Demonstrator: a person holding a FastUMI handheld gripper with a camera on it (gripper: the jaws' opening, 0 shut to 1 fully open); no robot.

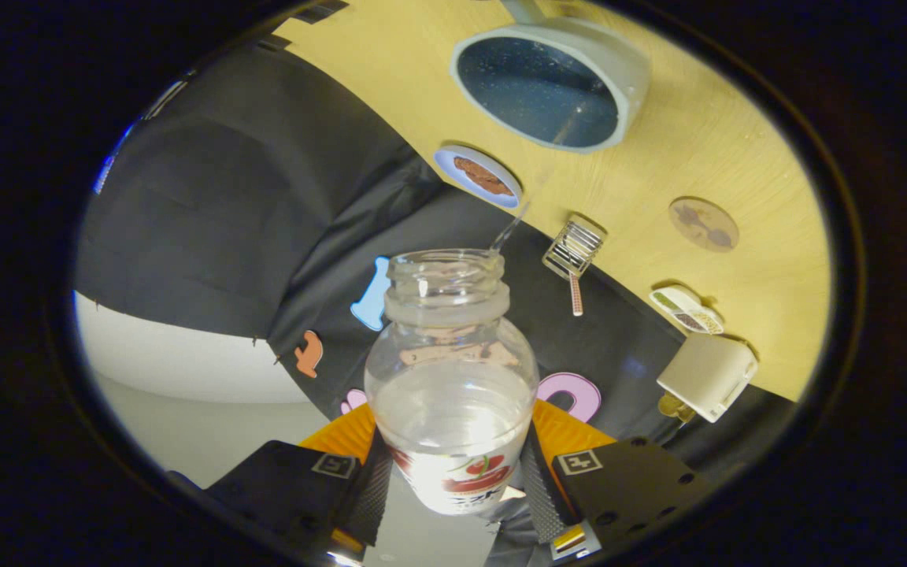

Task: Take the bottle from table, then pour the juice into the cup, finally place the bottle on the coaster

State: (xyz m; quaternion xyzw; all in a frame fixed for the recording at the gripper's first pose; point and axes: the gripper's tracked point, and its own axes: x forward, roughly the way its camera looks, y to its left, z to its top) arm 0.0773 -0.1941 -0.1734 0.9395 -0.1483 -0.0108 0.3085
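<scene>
Clear bottle [451, 378] clamped in the tongs [453, 480], tilted and mid-pour toward the cup [552, 83].
Both fingers press the bottle's lower sides at the label; grip looks square. A thin stream leaves the mouth at 1 o'clock and heads for the cup's open rim, so hold the tilt steady and keep the mouth lined up. Cup is well beyond the fingers at 12–1 o'clock on the wooden worktop [737, 150]. Coaster [703, 224] sits at 2 o'clock, apart from the cup with bare room around; small dishes and a rack lie near the worktop edge — steer clear.
</scene>
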